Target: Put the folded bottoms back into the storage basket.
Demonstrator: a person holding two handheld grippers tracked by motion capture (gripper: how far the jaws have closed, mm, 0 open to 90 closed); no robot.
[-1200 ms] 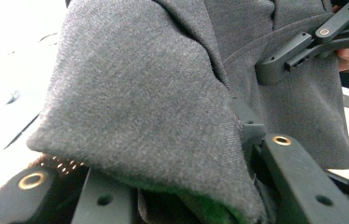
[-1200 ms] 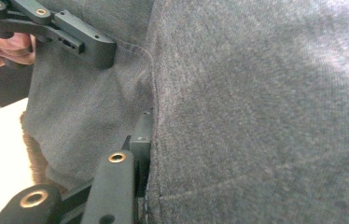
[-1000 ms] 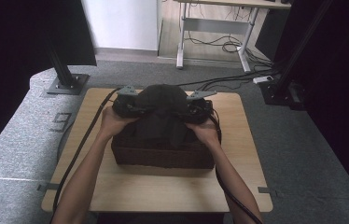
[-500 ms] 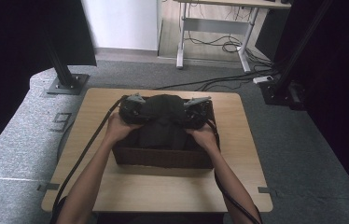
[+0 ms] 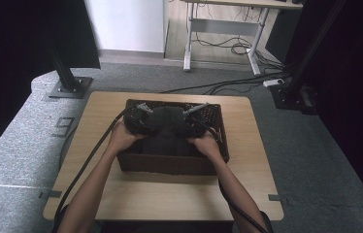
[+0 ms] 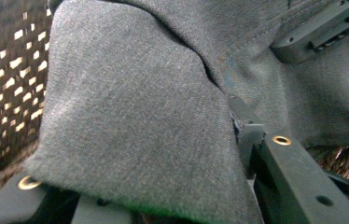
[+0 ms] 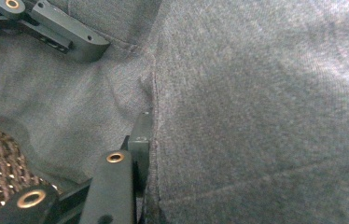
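A dark grey folded cloth [image 5: 167, 127] sits inside a dark woven basket [image 5: 170, 164] on the pale wooden worktop [image 5: 170, 194], bunched between the two hands. The left tool [image 5: 140, 121] grips it from the left side and the right tool [image 5: 195, 122] from the right; each is clamped on a thick fold of the cloth, as the two gripper views show with fabric [image 6: 135, 116] pressed between the black jaws. In the left gripper view the right tool's jaw [image 6: 312, 28] lies on the cloth at the top right; in the right gripper view the left tool's jaw [image 7: 56, 28] lies at the top left.

The basket's walls close in round the cloth and both tools, and its open weave [image 6: 4, 84] shows just beside the fabric. Black cables [image 5: 90, 160] trail from each tool back over the worktop edge. Beyond the worktop stand two black stand bases [image 5: 68, 87] on grey carpet, a white desk frame [image 5: 223, 34] and loose floor cables [image 5: 228, 87].

The cloth hides the jaw tips and most of the basket's floor. What kind of garment it is cannot be told; only a seam [image 7: 154, 93] is visible.
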